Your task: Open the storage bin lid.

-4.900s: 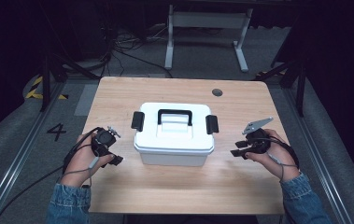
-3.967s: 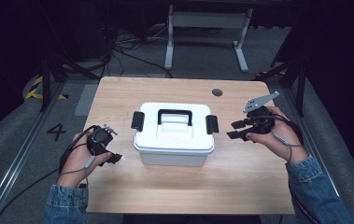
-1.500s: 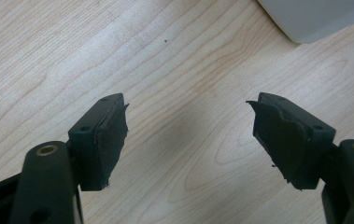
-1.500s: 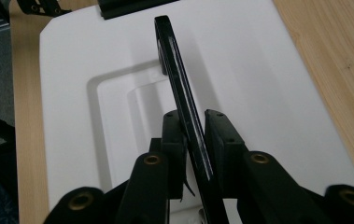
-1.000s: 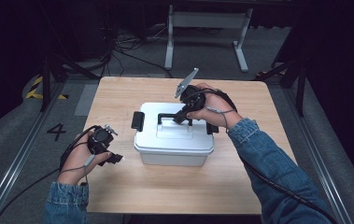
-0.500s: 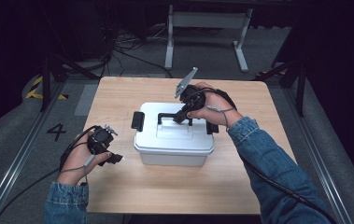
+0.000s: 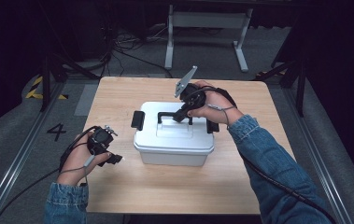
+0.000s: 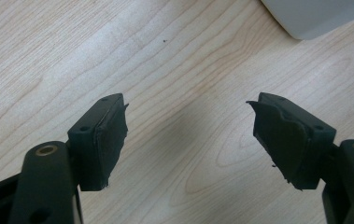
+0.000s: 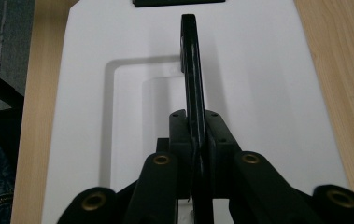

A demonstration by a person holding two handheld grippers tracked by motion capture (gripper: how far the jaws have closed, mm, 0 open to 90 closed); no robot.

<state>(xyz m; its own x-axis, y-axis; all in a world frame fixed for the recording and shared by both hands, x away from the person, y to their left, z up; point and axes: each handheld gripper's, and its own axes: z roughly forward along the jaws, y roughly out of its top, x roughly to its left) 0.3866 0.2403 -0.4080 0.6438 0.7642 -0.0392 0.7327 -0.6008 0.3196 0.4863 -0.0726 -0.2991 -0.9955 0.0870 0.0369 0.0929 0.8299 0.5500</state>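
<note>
The right gripper (image 7: 182, 115) was clamped on the black handle (image 9: 191, 65) of the white box (image 7: 172, 140), its jaws pinched tight against both sides of the upright bar, which ran straight ahead of them over the recessed lid in the right gripper view. A black side latch (image 9: 178, 3) lay just beyond the handle's far end. The box stood on the wooden table (image 7: 118, 93), directly beneath this gripper. The left gripper (image 8: 188, 140) rested low over bare wood with its jaws spread wide and nothing between them; a corner of the box (image 8: 315, 16) lay ahead of it and off to its right, apart from the pads.
</note>
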